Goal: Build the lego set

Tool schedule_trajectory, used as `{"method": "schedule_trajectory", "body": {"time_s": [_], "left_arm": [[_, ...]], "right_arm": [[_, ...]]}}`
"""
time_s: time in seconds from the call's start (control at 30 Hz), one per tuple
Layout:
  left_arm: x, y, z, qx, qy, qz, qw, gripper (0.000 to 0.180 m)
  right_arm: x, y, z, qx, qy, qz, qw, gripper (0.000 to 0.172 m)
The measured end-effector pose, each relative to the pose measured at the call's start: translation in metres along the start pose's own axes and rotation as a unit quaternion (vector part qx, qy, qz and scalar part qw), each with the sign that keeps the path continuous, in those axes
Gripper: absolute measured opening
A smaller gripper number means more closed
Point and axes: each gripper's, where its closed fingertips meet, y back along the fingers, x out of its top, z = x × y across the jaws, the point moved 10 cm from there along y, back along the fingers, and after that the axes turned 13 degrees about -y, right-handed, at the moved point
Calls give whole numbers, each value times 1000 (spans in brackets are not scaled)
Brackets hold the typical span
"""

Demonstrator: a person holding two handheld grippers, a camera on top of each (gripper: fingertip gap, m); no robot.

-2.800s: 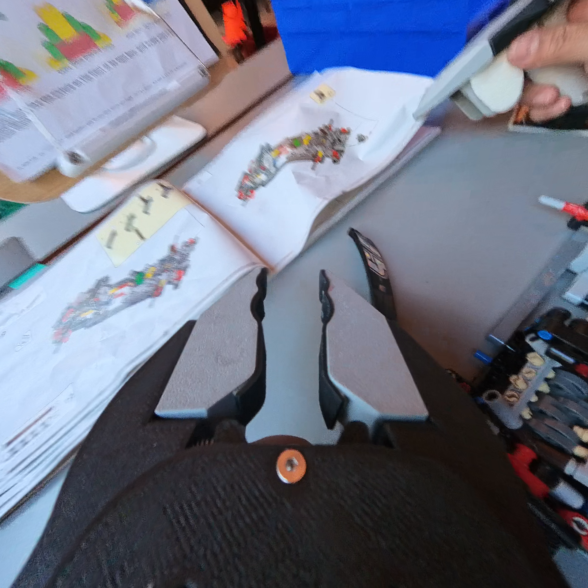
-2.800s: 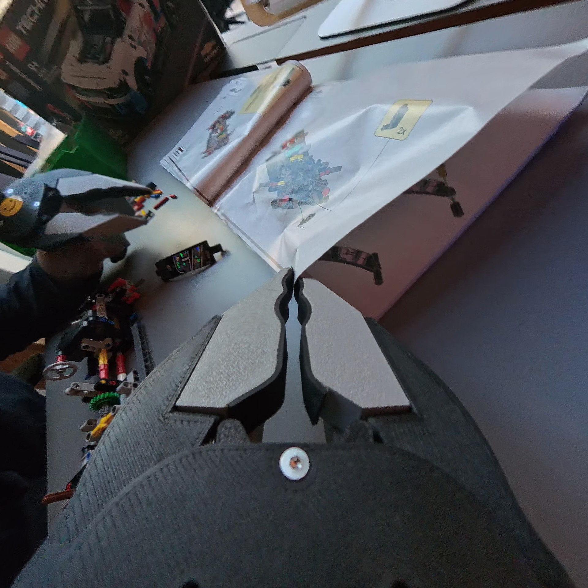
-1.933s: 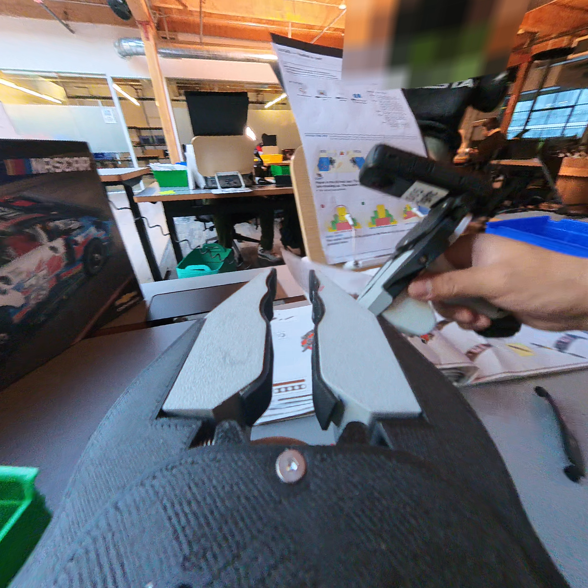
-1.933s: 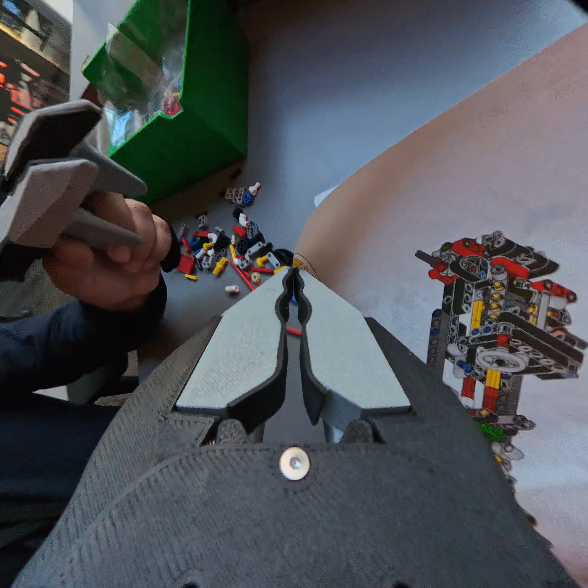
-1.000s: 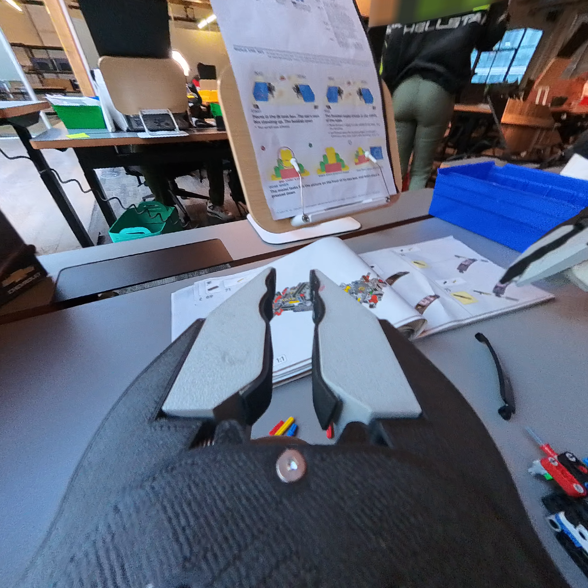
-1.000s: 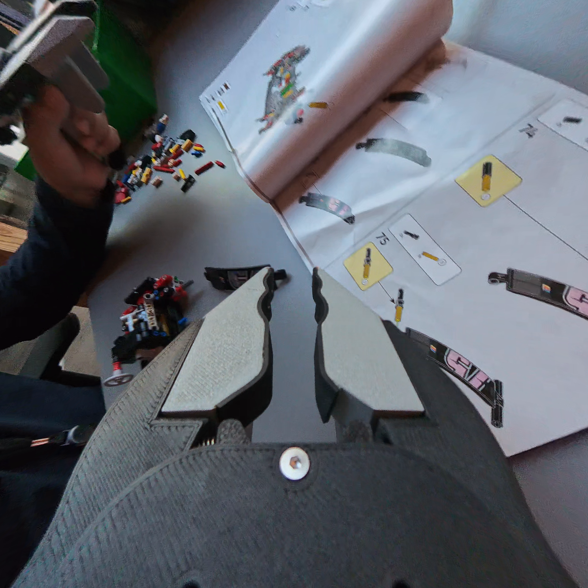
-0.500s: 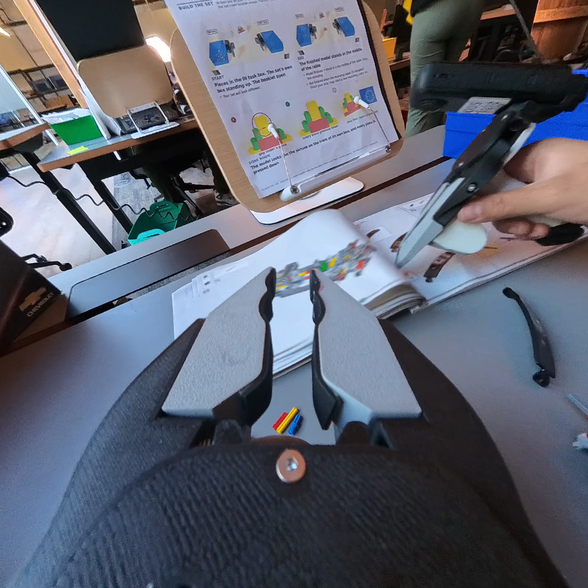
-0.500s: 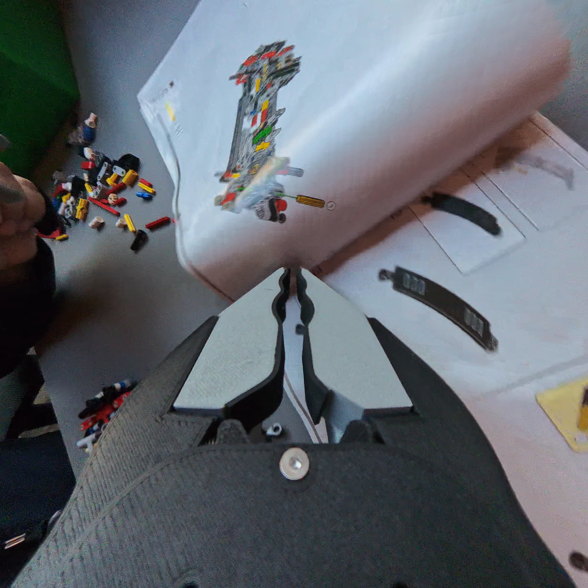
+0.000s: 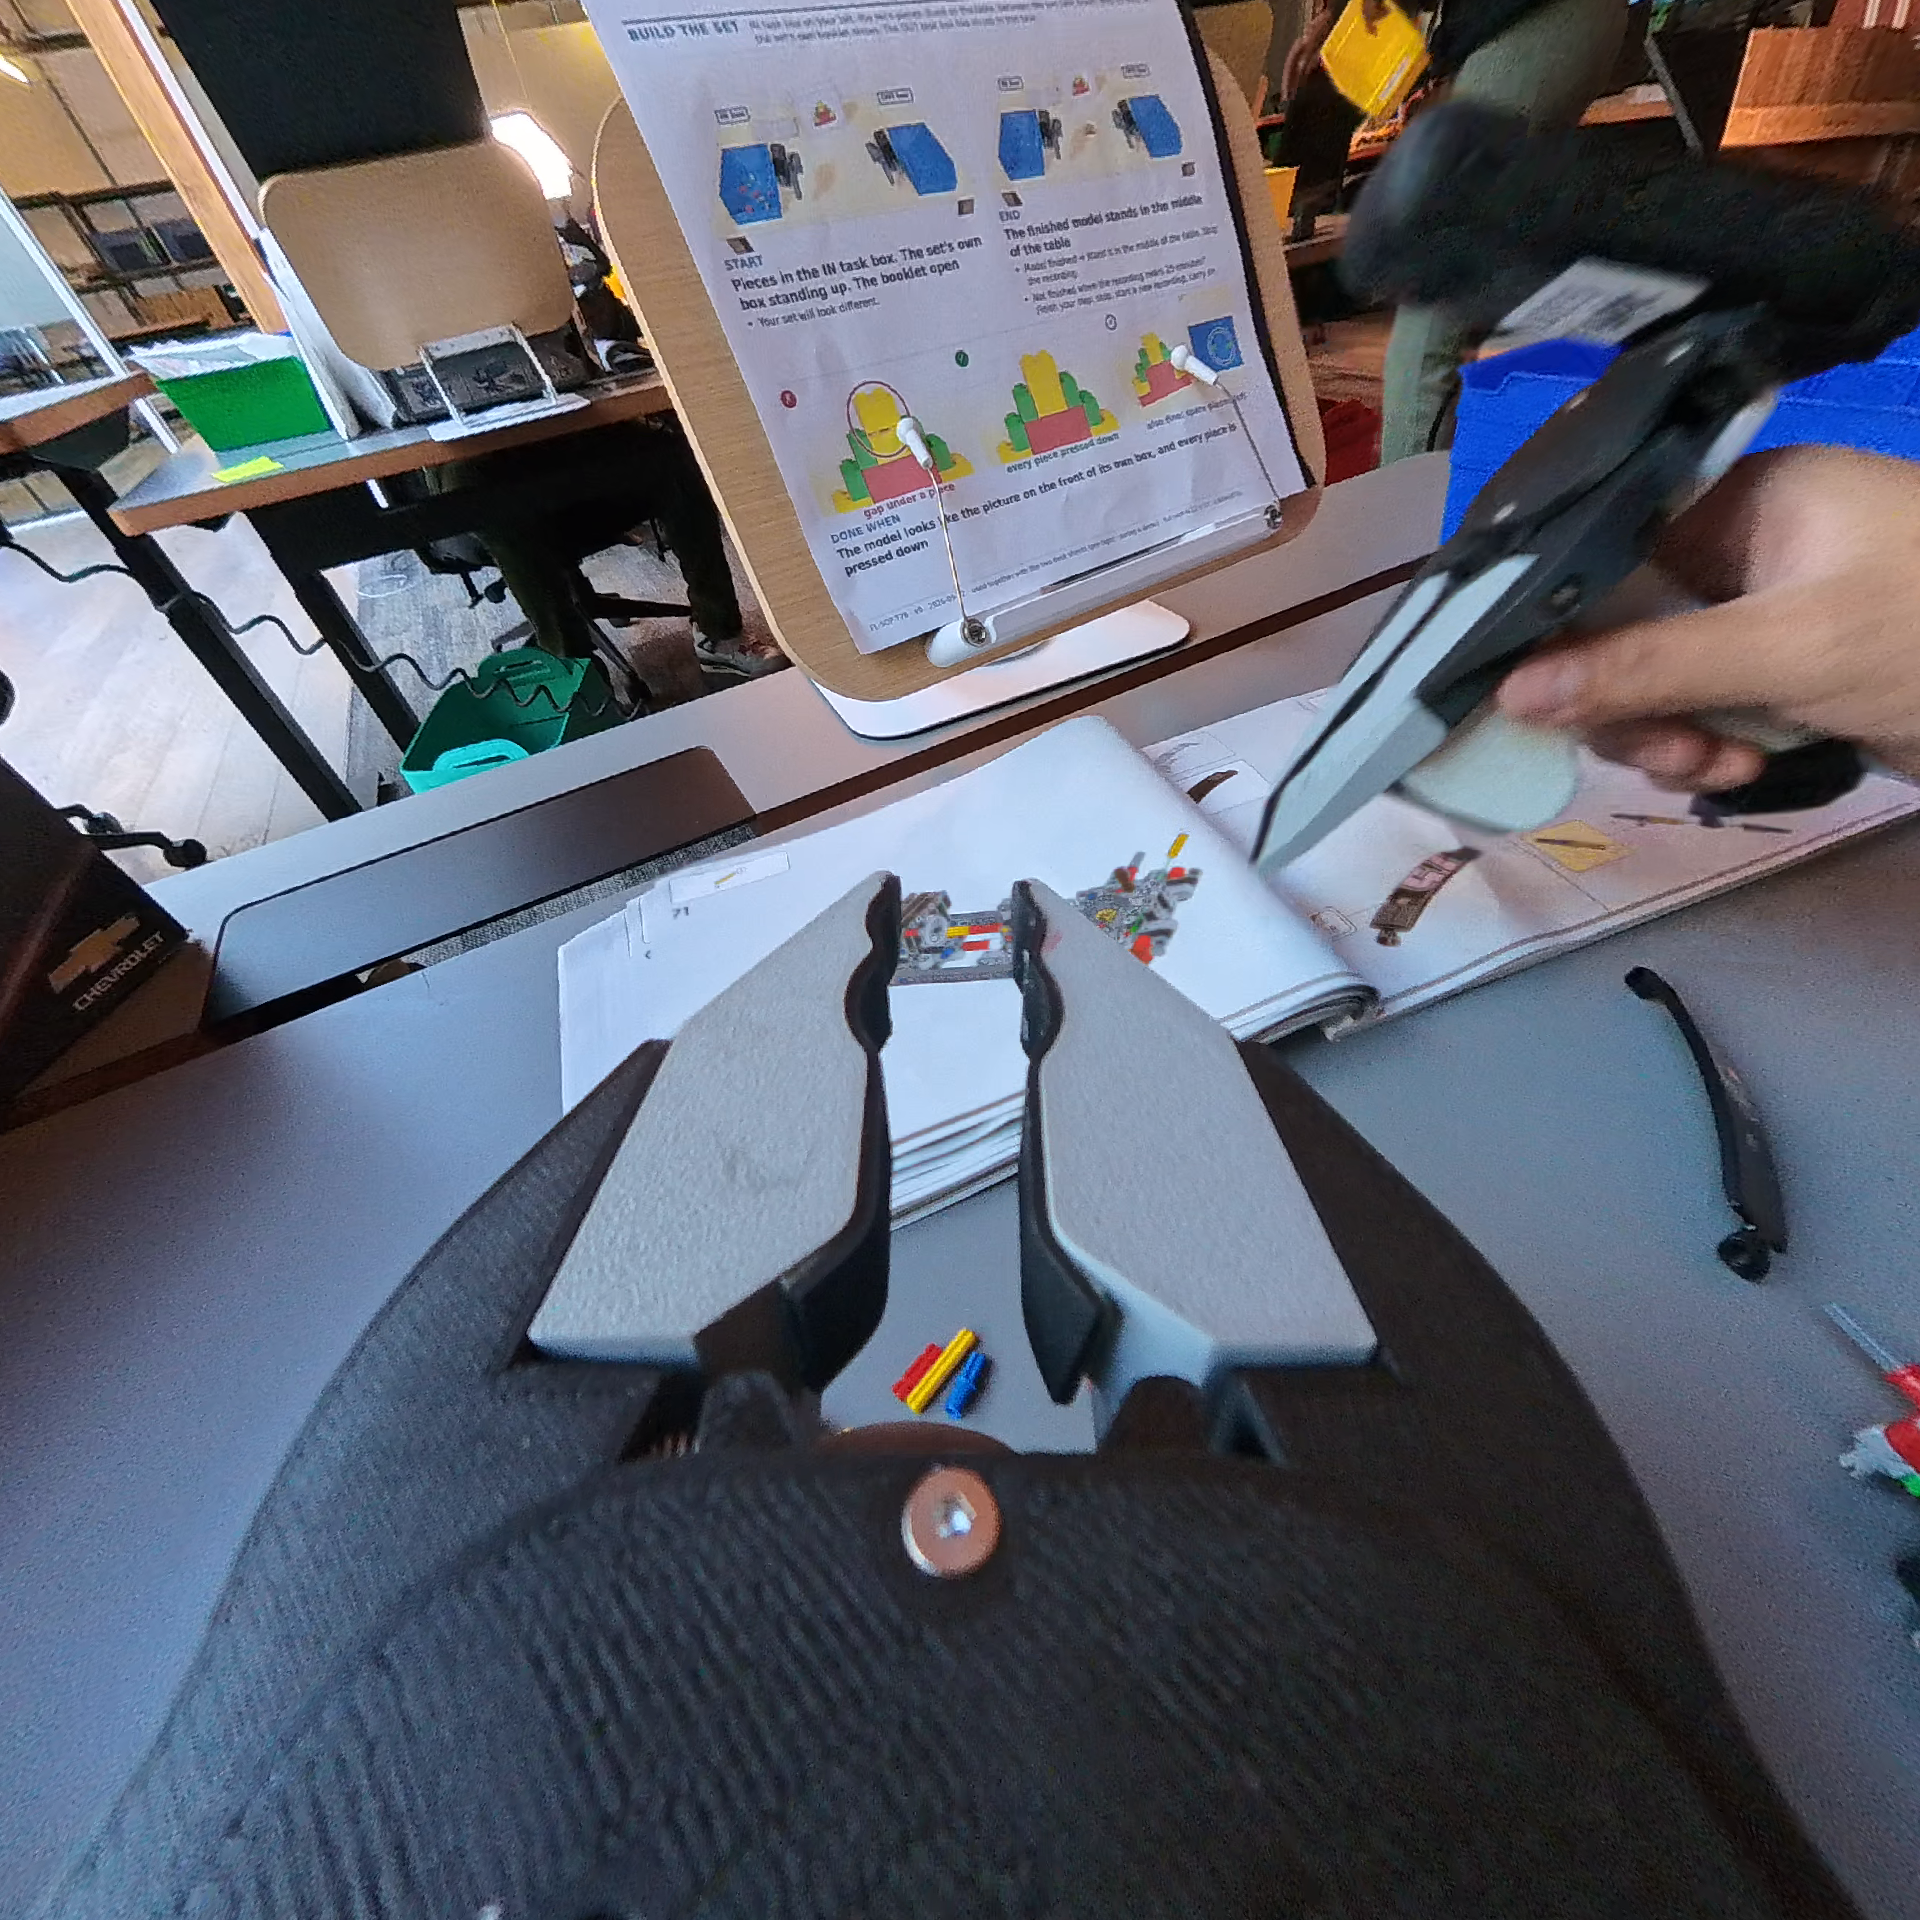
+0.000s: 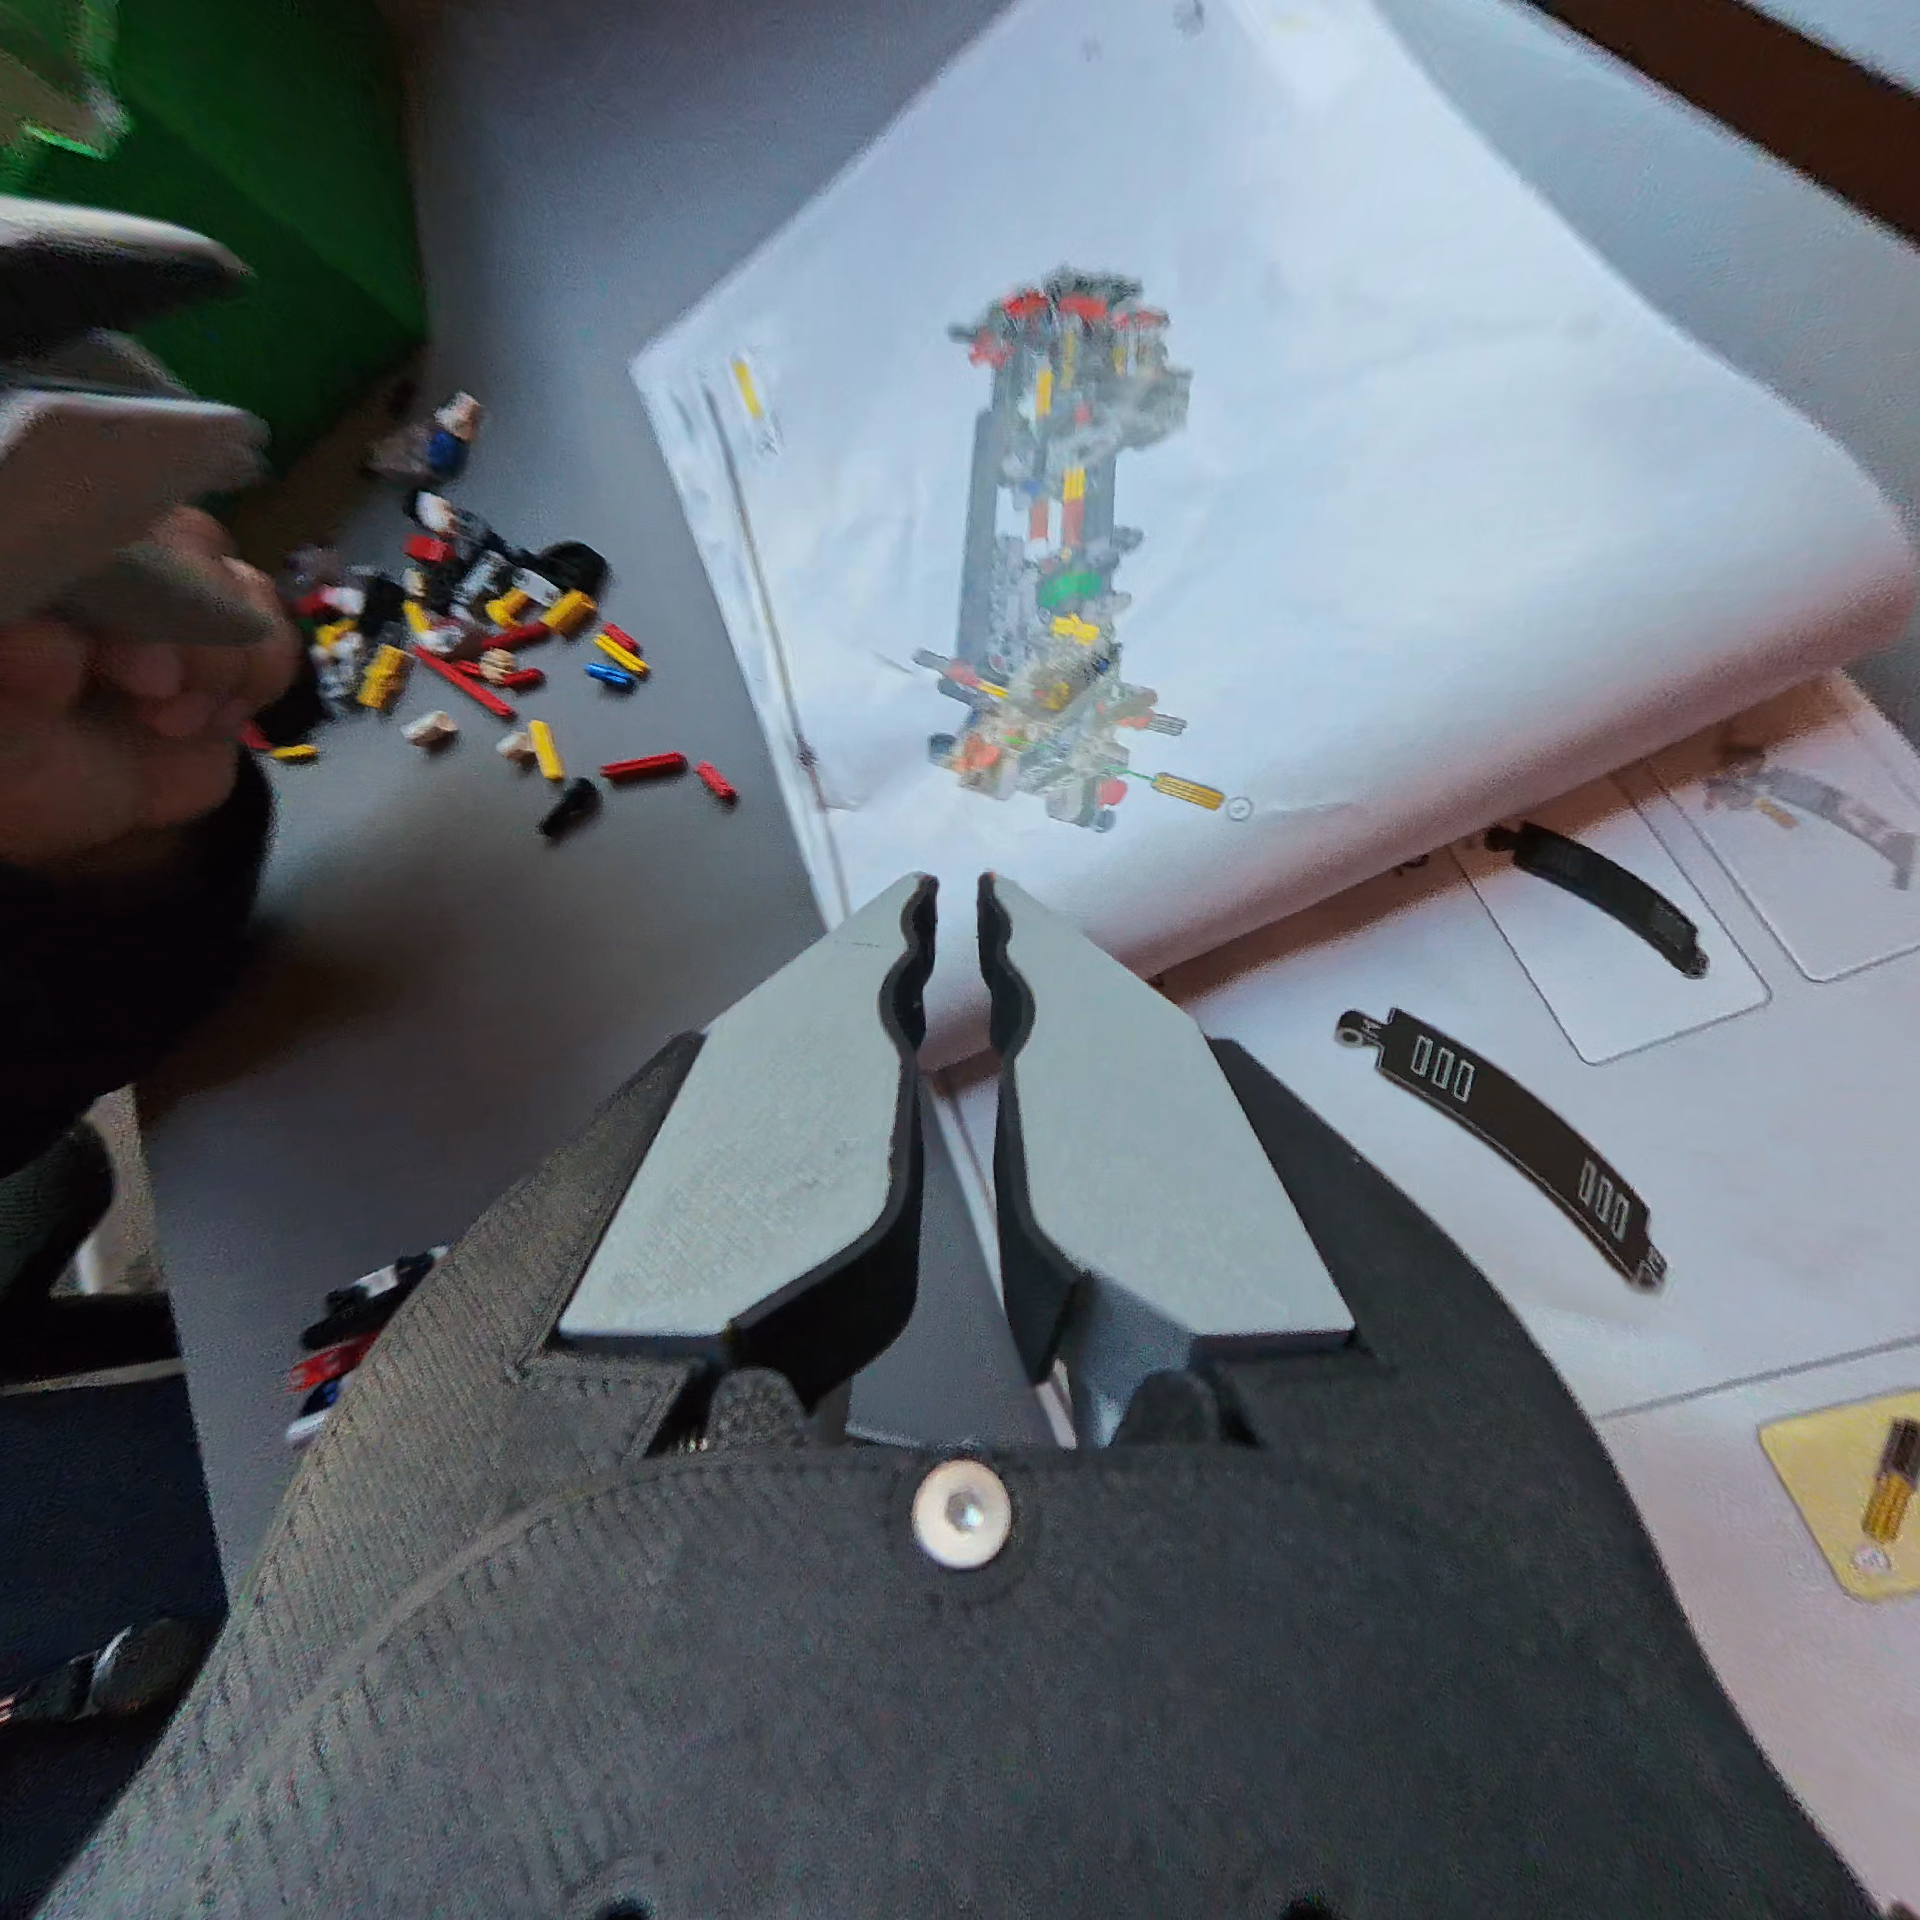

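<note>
Grey tabletop [image 9: 1507,1143] stretched under an open instruction booklet [image 10: 1351,436], whose raised, curling page lay just ahead of my right tongs [image 10: 957,883], slightly parted and empty, while my left tongs [image 9: 954,899], parted wider and equally empty, hovered over the booklet's near corner.

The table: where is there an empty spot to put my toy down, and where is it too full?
Bare grey table lies left of the open booklet, and between the booklet and the curved black strip. It is crowded at the loose brick pile beside the green bin.
</note>
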Motion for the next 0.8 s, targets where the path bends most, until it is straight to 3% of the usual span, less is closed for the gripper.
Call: {"method": "schedule_trajectory", "body": {"time_s": [0.17, 0.33, 0.53, 0.57, 0.7, 0.8], "left_arm": [[1, -1, 2, -4, -3, 0, 1000, 18], [-3, -7, 11, -16, -21, -17, 999, 19], [-6, -14, 25, -18, -63, -42, 997, 20], [-9, -16, 26, -16, -70, -50, 996, 20], [-19, -25, 29, -17, -75, -78, 994, 21], [-27, -30, 27, -23, -65, -97, 993, 22]], "right_arm": [[-30, 57, -4, 54, 3, 53, 997, 12], [-80, 97, 28, 45, -4, 107, 993, 15], [-122, 123, 66, 74, 13, 303, 950, 18], [-127, 125, 70, 65, 21, 342, 937, 10], [-127, 148, 72, 27, 66, 374, 925, 12], [-129, 151, 79, 27, 49, 381, 923, 13]]}}
